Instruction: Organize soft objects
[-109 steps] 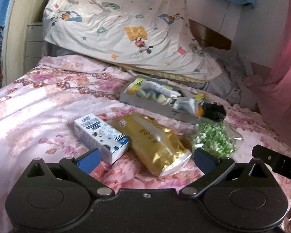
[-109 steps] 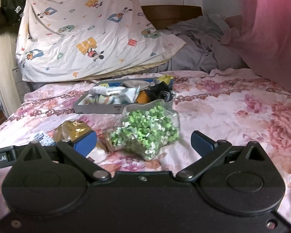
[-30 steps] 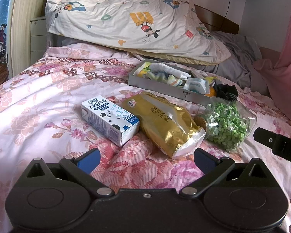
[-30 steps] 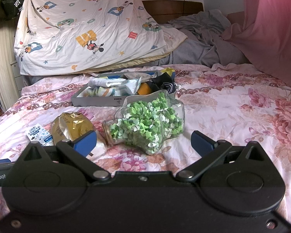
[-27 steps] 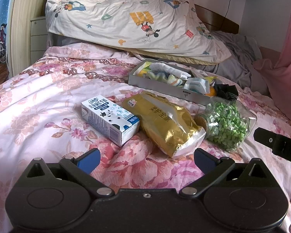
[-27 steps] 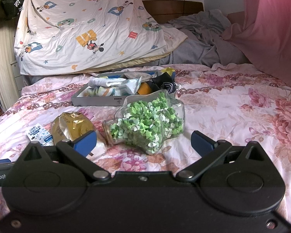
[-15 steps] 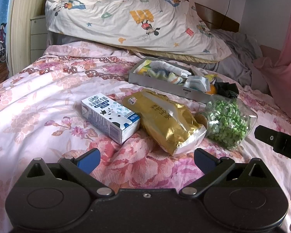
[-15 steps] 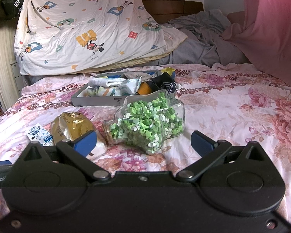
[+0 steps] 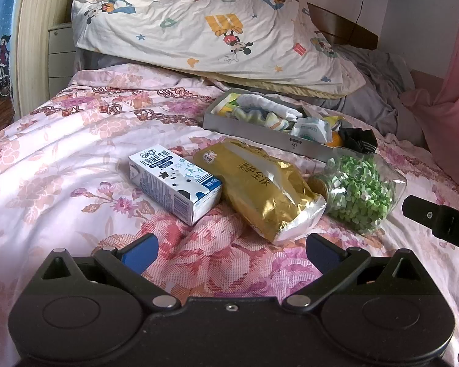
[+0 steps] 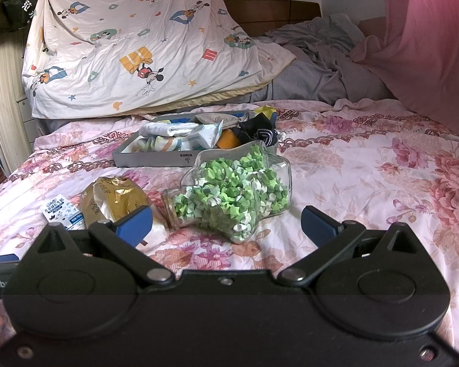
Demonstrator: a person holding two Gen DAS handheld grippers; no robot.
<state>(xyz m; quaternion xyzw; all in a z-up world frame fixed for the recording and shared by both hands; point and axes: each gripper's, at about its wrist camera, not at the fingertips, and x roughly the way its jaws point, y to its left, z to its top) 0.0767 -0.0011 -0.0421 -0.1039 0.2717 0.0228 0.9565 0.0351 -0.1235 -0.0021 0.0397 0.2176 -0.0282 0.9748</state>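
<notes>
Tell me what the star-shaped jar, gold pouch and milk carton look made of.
Star-shaped jar: clear glass or hard plastic, glossy, its green paper stars visible through it. Gold pouch: metallic foil film, crinkled and shiny. Milk carton: printed coated paperboard, with crisp folded edges.

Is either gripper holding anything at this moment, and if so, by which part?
Nothing is held. The left gripper and the right gripper both hover with jaws wide open above the bedspread.
</notes>
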